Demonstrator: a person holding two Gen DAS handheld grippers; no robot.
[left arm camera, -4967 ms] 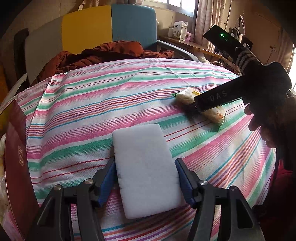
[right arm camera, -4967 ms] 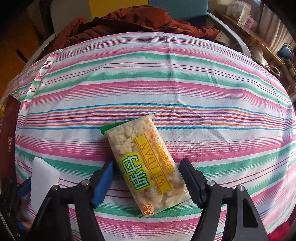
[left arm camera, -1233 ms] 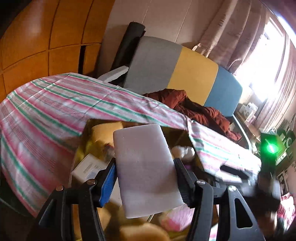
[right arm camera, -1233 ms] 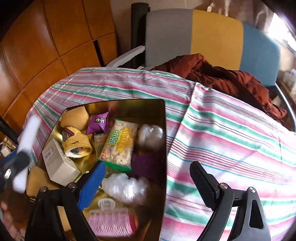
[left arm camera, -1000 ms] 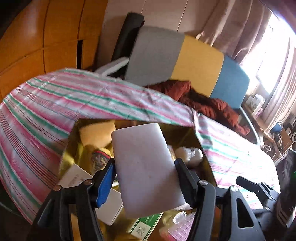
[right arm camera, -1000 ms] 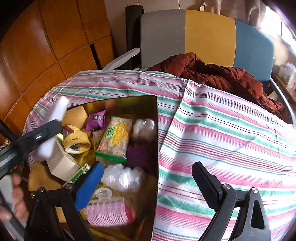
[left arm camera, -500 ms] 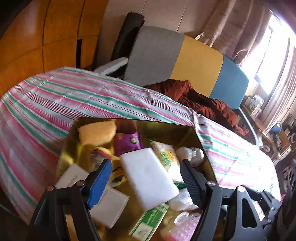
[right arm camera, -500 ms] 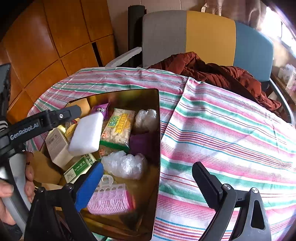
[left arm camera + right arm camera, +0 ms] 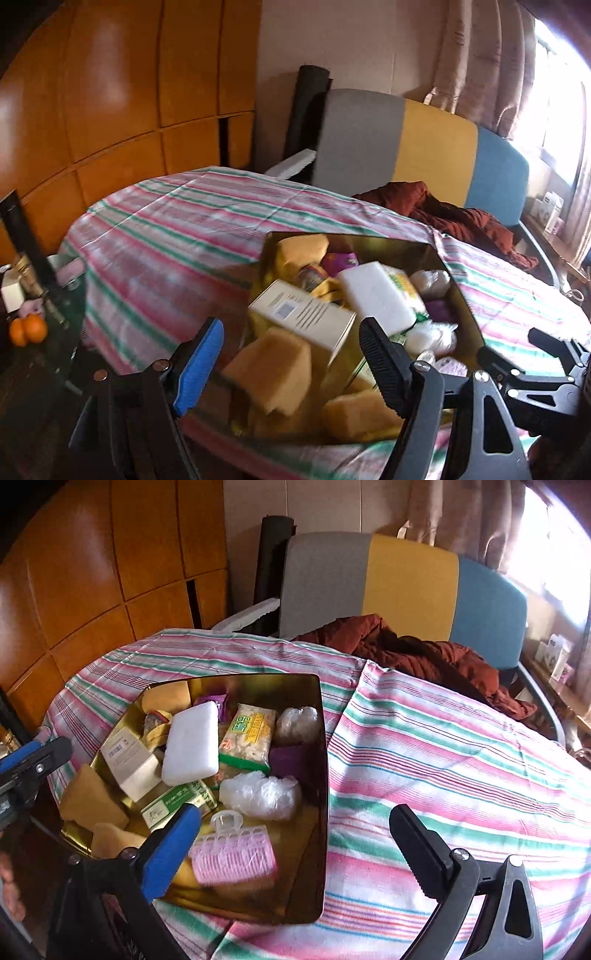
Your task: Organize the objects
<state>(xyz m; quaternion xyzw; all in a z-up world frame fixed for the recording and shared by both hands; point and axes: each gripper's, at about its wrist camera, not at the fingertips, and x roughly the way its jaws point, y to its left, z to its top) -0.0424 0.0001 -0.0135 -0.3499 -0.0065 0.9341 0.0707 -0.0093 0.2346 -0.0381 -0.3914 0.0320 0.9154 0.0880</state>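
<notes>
A gold tin (image 9: 322, 738) stands on the striped tablecloth, packed with several items. The white sponge (image 9: 192, 742) lies loose in it, across a white carton (image 9: 129, 757) and beside the yellow-green snack packet (image 9: 249, 734). In the left wrist view the sponge (image 9: 376, 295) rests beyond my left gripper (image 9: 291, 332), which is open and holds nothing, back at the tin's near-left corner. My right gripper (image 9: 295, 814) hovers over the tin's near right side. Its jaws are opening, with nothing gripped between them.
A pink hair roller (image 9: 234, 856) and bunched clear plastic (image 9: 260, 794) lie near the tin's front. A grey, yellow and blue chair (image 9: 369, 576) with a rust-brown jacket (image 9: 424, 653) stands behind the table. Oranges (image 9: 27, 328) sit on a low surface to the left.
My left gripper opened, and the white sponge dropped from it into the tin; the gripper then drew back toward the left. The right gripper backed off slightly and spread wider.
</notes>
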